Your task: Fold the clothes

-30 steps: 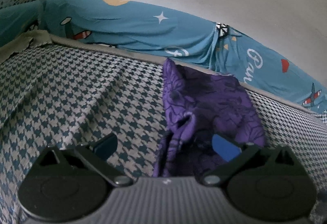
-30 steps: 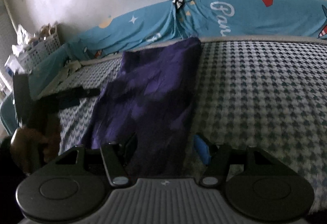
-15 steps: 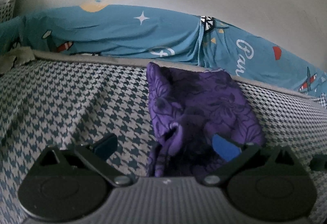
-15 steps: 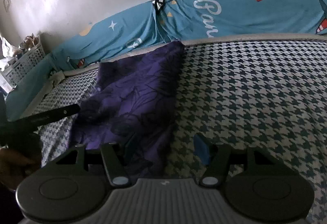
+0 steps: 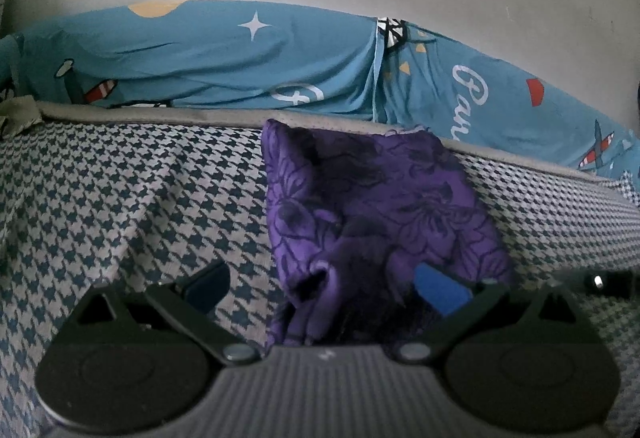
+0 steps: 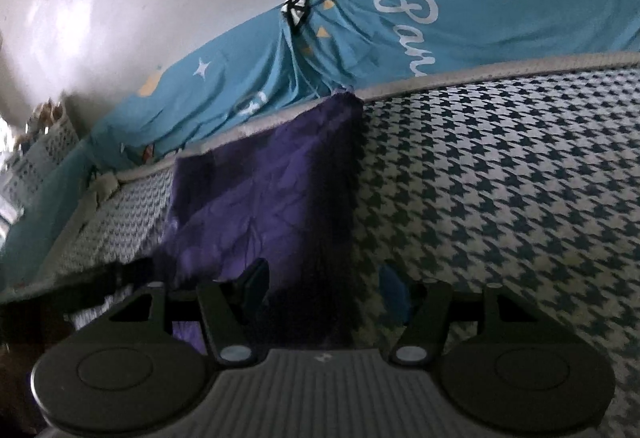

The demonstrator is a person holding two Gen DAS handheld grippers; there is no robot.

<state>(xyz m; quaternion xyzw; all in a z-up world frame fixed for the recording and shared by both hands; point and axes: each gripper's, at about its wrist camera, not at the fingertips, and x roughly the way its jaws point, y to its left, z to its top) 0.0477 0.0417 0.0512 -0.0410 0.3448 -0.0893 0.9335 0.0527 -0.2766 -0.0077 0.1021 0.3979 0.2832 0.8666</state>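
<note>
A purple floral garment lies folded lengthwise on the houndstooth bedcover, reaching to the far edge of the bed. My left gripper is open low over its near end, where a rumpled fold sits between the blue pads. In the right wrist view the same garment runs away from me. My right gripper is open, and the cloth's right edge lies between its fingers without being pinched. The other gripper shows as a dark bar at the left.
A teal cartoon-print sheet is bunched along the white wall behind the bed. A white lattice basket stands at the far left. An olive cloth lies at the left corner. Bare houndstooth cover stretches to the right.
Both grippers have closed in on the garment's near end, the right one sliding over and down to its right edge. The jaws of both have stayed apart.
</note>
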